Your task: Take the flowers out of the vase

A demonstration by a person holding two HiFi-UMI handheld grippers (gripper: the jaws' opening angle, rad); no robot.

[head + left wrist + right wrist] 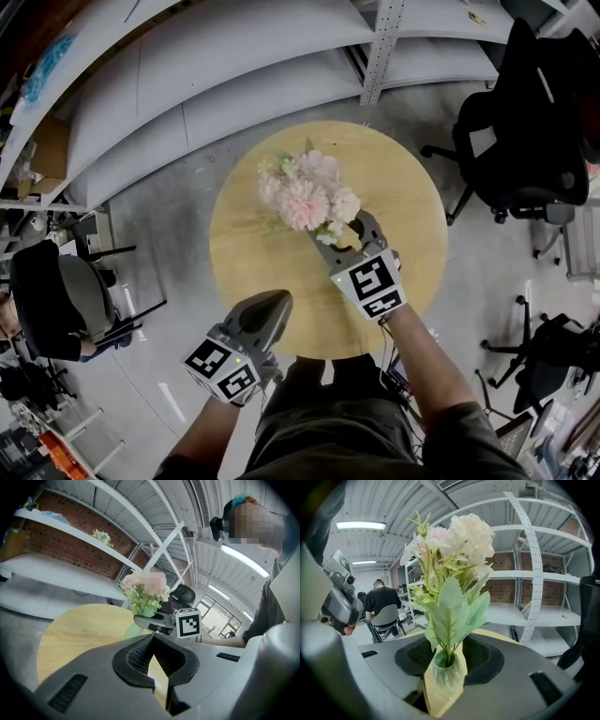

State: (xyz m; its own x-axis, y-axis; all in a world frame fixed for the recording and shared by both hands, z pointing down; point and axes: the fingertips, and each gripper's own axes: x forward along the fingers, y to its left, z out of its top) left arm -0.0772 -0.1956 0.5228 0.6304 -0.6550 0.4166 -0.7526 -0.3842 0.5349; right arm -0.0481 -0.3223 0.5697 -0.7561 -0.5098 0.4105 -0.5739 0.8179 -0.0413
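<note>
A bunch of pale pink flowers with green leaves stands in a small ribbed pale-green glass vase in the middle of the round wooden table. My right gripper is open, and the vase sits between its fingertips with wood showing on both sides of the glass. In the right gripper view the stems and leaves rise straight out of the vase mouth. My left gripper hovers over the table's near edge, tips together and empty; its own view faces the bouquet and the right gripper.
A black office chair stands right of the table and another chair to the left. White shelving curves behind the table. A seated person is far off in the right gripper view.
</note>
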